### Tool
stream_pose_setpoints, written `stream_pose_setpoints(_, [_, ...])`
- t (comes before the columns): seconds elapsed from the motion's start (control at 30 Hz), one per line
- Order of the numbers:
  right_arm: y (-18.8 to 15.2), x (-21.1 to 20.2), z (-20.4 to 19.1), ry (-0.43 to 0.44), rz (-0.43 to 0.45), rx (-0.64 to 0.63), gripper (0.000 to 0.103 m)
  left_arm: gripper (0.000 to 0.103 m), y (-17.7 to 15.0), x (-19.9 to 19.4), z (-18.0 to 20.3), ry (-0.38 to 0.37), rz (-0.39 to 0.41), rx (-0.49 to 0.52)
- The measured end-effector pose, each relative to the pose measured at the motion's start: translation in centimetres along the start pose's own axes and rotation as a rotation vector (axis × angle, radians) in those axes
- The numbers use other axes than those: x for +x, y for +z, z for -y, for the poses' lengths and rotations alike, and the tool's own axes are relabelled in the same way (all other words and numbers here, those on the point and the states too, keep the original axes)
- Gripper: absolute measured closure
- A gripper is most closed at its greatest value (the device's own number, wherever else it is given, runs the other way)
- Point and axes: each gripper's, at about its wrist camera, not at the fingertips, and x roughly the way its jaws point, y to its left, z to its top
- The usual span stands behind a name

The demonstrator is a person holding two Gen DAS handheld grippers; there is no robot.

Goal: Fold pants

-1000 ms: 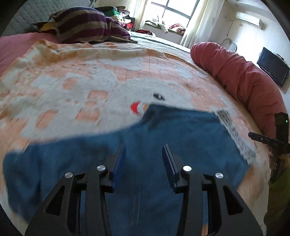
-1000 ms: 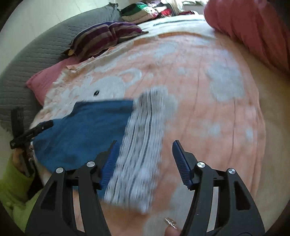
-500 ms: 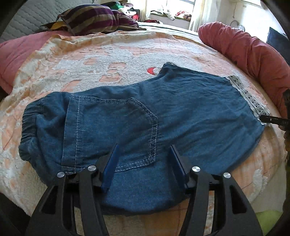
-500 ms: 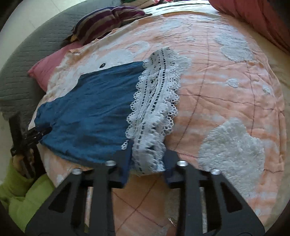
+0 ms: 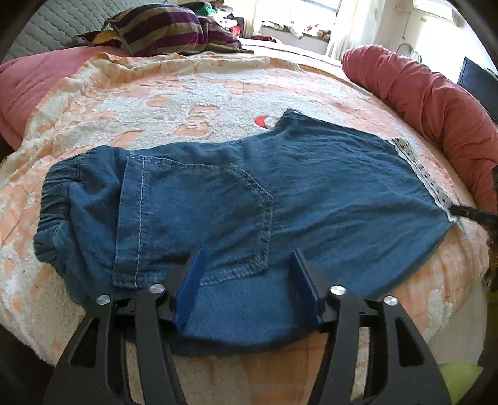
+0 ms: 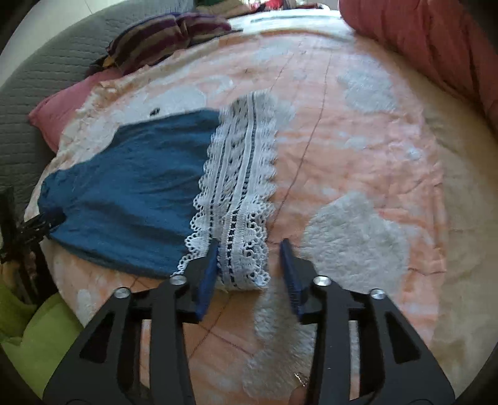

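Denim pants (image 5: pixel 255 199) lie spread flat on the bed's orange-and-white blanket (image 5: pixel 193 102), already doubled leg over leg by the look of it, back pocket (image 5: pixel 224 218) up, elastic waistband at the left end, white lace hem (image 6: pixel 239 193) at the right end. Left gripper (image 5: pixel 246 283) sits over the near edge, fingers spread wide and having just opened further, cloth below them but not pinched. Right gripper (image 6: pixel 249 268) is at the lace corner, fingers having just parted; lace lies between them, looks released, though the frame is a bit blurred. Judged progress: laid out and smoothed, lengthwise fold likely done; the crosswise fold, hem to waistband, is still left. Striped pillow (image 5: pixel 168 28) and red bolster (image 5: pixel 435 99) sit well apart from the pants.
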Motion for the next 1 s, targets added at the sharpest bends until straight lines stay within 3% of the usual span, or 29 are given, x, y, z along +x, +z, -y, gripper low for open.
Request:
stream_pose_setpoints(0.03, [0.0, -0.8, -0.1, -0.008, 0.025, -0.011, 0.066, 0.017, 0.1, -0.6, 0.3, -0.013, 0.009, -0.001])
stream_pose_setpoints(0.17, [0.7, -2.8, -2.1, -0.024, 0.121, -0.066, 0.059, 0.016, 1.0, -2.5, 1.8, 0.020, 0.070, 0.045])
stream_pose_setpoints(0.3, [1.4, -2.2, -5.7, 0.008, 0.158, -0.159, 0.054, 0.016, 2.1, -2.3, 2.3, 0.028, 0.080, 0.036])
stream_pose_setpoints(0.4, [2.1, 0.2, -9.6, 0.044, 0.141, -0.247, 0.052, 0.014, 3.6, -1.3, 3.4, 0.025, 0.072, 0.037])
stream_pose_setpoints(0.5, [2.6, 2.5, -13.0, 0.026, 0.122, -0.339, 0.050, 0.013, 4.8, 0.0, 4.8, 0.032, 0.067, 0.071])
stream_pose_setpoints(0.6, [3.0, 5.0, -14.8, 0.036, 0.073, -0.371, 0.049, 0.013, 5.4, 1.6, 5.3, 0.047, 0.046, 0.088])
stream_pose_setpoints(0.77, [2.2, 7.9, -13.0, 0.004, -0.032, -0.301, 0.048, 0.013, 4.2, 4.8, 4.2, 0.108, -0.042, 0.076])
stream_pose_setpoints(0.8, [2.1, 7.7, -12.2, 0.016, -0.029, -0.276, 0.048, 0.009, 3.7, 5.0, 3.7, 0.103, -0.040, 0.067])
stream_pose_setpoints(1.0, [1.2, 6.4, -9.6, 0.003, -0.001, -0.207, 0.048, 0.009, 2.7, 4.4, 2.7, 0.069, 0.000, 0.053])
